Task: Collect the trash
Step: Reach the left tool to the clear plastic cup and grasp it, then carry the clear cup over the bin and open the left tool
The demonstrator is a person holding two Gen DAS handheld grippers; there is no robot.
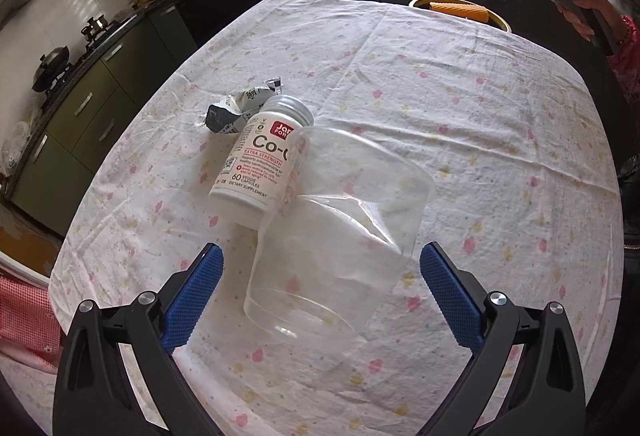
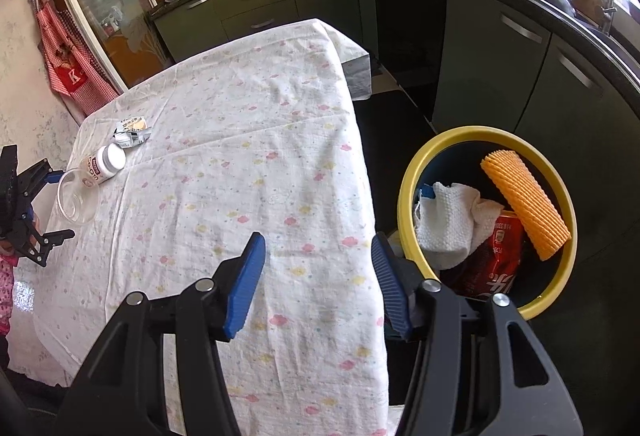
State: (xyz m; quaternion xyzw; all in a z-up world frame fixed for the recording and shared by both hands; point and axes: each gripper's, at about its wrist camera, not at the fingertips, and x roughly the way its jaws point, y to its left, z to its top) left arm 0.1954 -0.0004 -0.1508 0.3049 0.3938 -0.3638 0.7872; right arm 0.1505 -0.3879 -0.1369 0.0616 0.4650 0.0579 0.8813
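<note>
A clear plastic cup [image 1: 340, 236] lies on its side on the flowered tablecloth [image 1: 460, 139]. My left gripper [image 1: 320, 276] stands open around its base, with a gap between each blue pad and the cup. A white supplement bottle [image 1: 260, 163] lies against the cup's rim, and a crumpled wrapper [image 1: 240, 107] sits just beyond it. In the right wrist view the cup [image 2: 78, 195], bottle [image 2: 105, 161] and wrapper [image 2: 132, 133] are far left, beside the left gripper [image 2: 52, 203]. My right gripper [image 2: 318, 272] hangs open and empty over the table's right edge.
A yellow-rimmed bin [image 2: 408, 171] stands on the floor right of the table, holding an orange corrugated roll [image 2: 524, 203], white tissue [image 2: 452, 224] and a red can [image 2: 496, 260]. Dark green kitchen cabinets [image 2: 500, 47] ring the room. A red apron [image 2: 68, 63] hangs at left.
</note>
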